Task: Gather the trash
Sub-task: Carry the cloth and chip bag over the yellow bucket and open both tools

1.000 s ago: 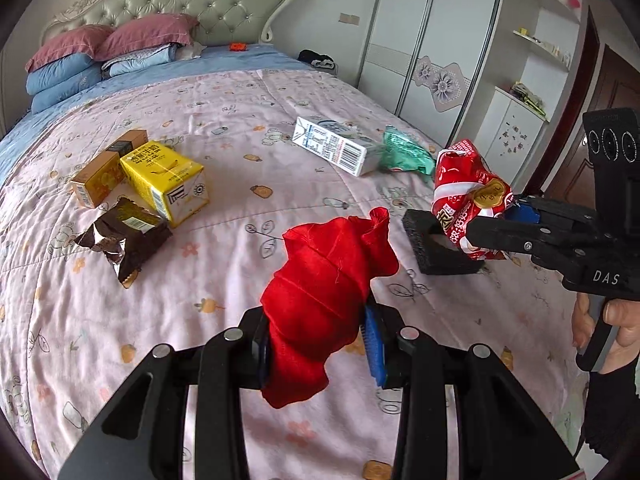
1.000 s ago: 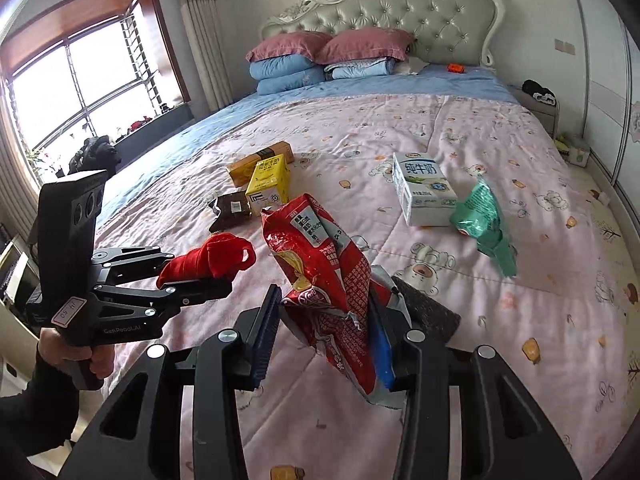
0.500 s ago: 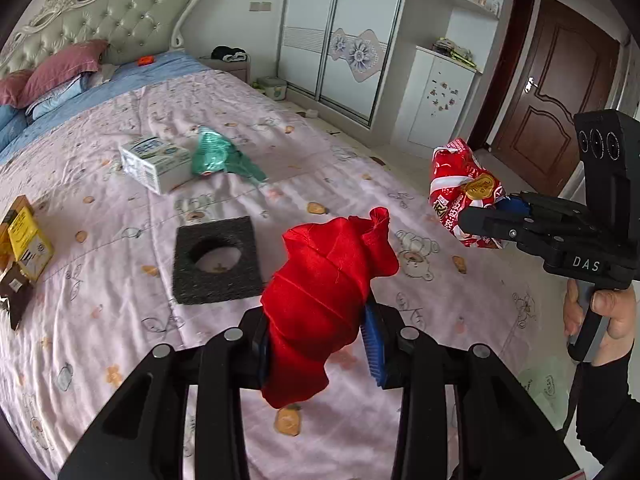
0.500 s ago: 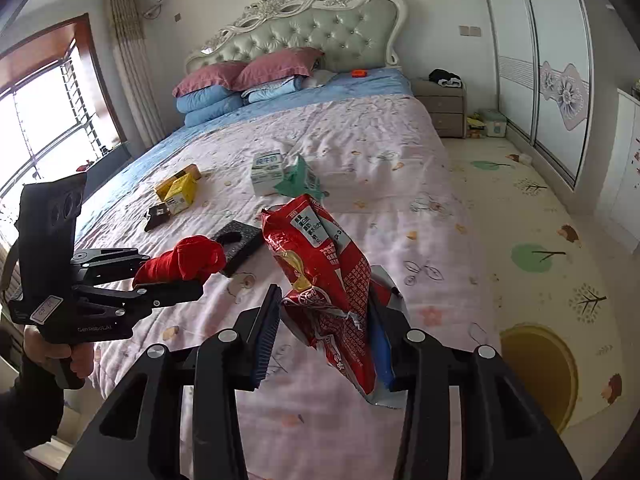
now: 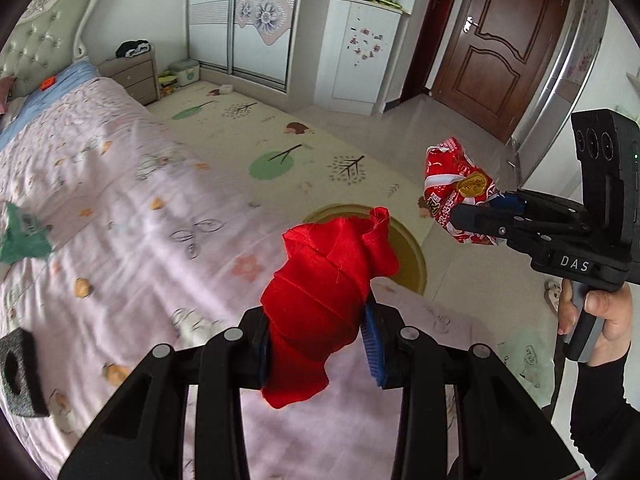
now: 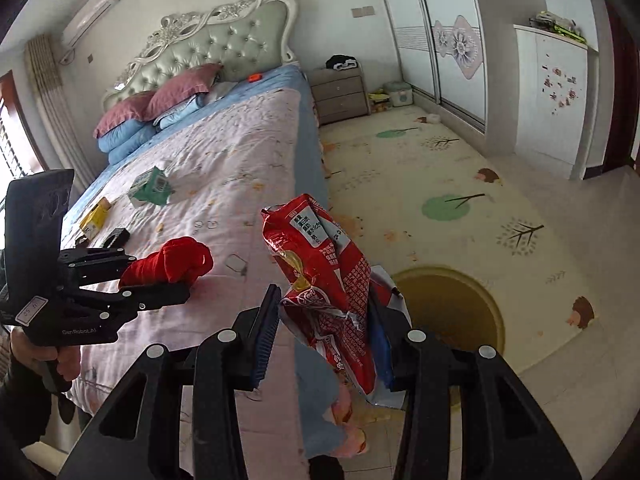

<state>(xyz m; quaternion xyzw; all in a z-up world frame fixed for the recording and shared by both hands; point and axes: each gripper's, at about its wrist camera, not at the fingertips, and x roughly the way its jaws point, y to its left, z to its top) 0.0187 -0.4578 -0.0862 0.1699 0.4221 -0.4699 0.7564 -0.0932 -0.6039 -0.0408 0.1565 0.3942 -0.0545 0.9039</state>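
Clamping a red cloth (image 5: 320, 300), left hand-held gripper (image 5: 316, 350) hangs above the bed (image 5: 120, 184) edge — right hand-held gripper (image 6: 324, 344) grips a red snack bag (image 6: 324, 280) near the round yellow bin (image 6: 452, 308).

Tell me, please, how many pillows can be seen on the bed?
4, all stacked at the headboard: two dark pink pillows on top, two blue pillows under them. More could be hidden behind.

Bright daylight, bedspread (image 5: 120, 208) motion-blurred, dark fisheye corners.
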